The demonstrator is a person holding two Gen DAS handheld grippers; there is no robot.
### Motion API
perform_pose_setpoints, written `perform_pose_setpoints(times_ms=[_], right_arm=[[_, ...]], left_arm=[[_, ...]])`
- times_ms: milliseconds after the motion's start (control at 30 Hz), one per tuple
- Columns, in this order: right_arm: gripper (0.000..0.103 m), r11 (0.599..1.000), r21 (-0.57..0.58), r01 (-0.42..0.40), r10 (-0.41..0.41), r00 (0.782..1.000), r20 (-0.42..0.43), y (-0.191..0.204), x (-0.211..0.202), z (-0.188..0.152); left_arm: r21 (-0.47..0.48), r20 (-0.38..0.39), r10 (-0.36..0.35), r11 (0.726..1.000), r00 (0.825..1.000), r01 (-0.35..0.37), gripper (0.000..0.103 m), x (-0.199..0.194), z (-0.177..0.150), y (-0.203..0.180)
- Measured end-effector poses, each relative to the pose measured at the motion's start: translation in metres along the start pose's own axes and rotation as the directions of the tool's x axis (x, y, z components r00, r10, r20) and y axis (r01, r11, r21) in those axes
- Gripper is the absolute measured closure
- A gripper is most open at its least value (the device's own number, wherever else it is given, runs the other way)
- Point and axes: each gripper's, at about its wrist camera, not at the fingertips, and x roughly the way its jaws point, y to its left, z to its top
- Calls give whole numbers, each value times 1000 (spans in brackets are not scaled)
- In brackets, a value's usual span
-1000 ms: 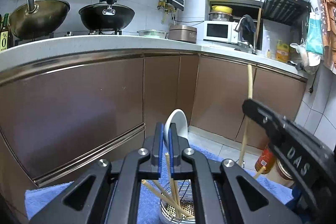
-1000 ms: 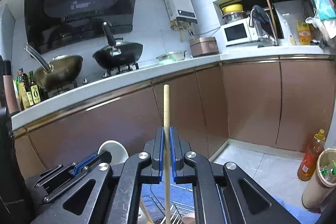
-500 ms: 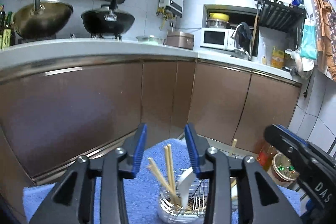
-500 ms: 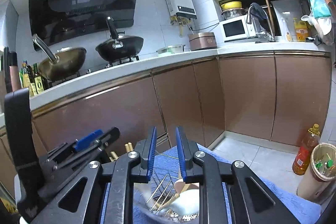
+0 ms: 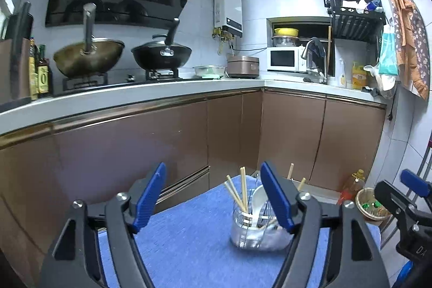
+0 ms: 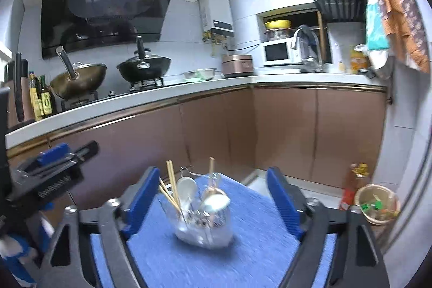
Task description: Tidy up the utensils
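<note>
We see the utensil holder point(image 5: 255, 230), a shiny metal cup with a wire rack inside, standing on the blue cloth point(image 5: 189, 242) that covers the table. Several wooden chopsticks point(image 5: 237, 192) stand in it, leaning toward the stove side, and a white spoon point(image 5: 257, 200) rests in the holder just beside them. Two more chopstick tips point(image 5: 290, 171) poke up from the far side of the holder. In the right wrist view the holder point(image 6: 203, 223) is blurred, with the chopsticks point(image 6: 170, 181) and the white spoon point(image 6: 186, 188) upright in it and a rounder metal spoon bowl point(image 6: 216, 202) next to them.

Our left gripper point(image 5: 213, 200) hangs above the cloth in front of the holder with its blue fingers point(image 5: 149, 197) spread wide and nothing between them; one finger overlaps the holder's edge in its own view. Our right gripper point(image 6: 214, 200) is likewise released, its fingers point(image 6: 140, 200) far apart on either side of the holder and not touching it.

Behind the holder runs a row of brown cabinets point(image 5: 151, 142) under a white counter point(image 5: 140, 96). On the counter, above the holder, sit two woks point(image 5: 89, 60) on the stove and a white microwave point(image 5: 286, 59). On the floor beyond the holder's right side stand an orange bottle point(image 5: 352, 184) and a small bin point(image 5: 371, 205).
</note>
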Motion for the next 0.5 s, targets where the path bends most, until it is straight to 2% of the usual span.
perform_pose_setpoints(times_ms=[100, 233, 333, 500], right_arm=[[0, 999, -7, 32, -32, 999, -1, 2, -20, -5], [0, 998, -13, 69, -69, 998, 2, 5, -44, -8], [0, 995, -28, 92, -92, 996, 6, 7, -60, -12], [0, 993, -37, 111, -111, 994, 11, 12, -81, -18]], left_arm=[[-1, 14, 19, 1000, 1000, -19, 29, -24, -3, 5], [-10, 13, 56, 998, 998, -56, 27, -45, -6, 11], [-5, 18, 29, 1000, 999, -29, 27, -62, -10, 14], [18, 52, 27, 999, 998, -28, 27, -90, -15, 16]])
